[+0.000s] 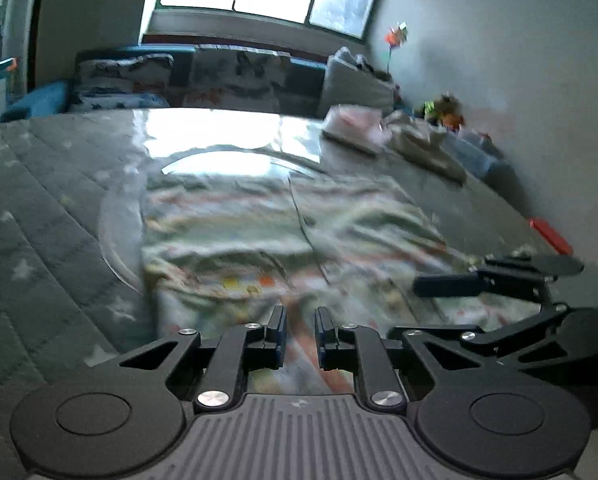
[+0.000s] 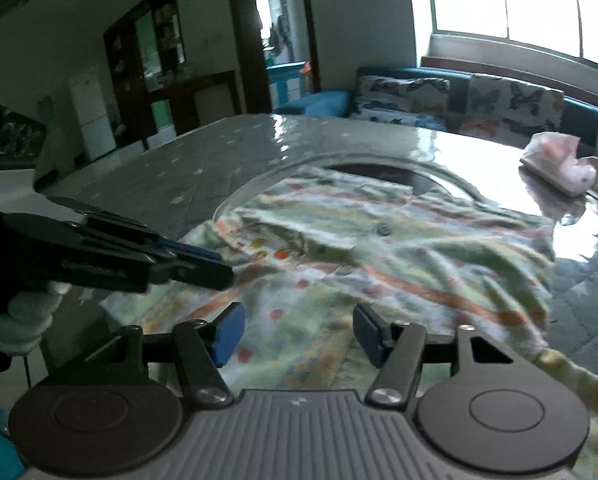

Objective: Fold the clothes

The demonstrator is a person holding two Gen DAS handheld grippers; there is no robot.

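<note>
Both hand-held grippers hang over our patterned garment (image 2: 379,252) on the desk (image 2: 219,152). We see the left hand-held gripper (image 1: 301,334) narrowed around cloth (grip unclear) and the right hand-held gripper (image 2: 299,334) released.

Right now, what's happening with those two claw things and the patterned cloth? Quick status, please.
Left gripper nearly shut, low over garment. Right gripper open above it. Garment spread rumpled on table. Nothing blocking.

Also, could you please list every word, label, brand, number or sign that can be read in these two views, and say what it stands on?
None can be read.
Left gripper: small pale mark on its ribbed body, too small to read.
Right gripper: same mark, unreadable.
Patterned garment: blurred print, no lettering visible.
</note>
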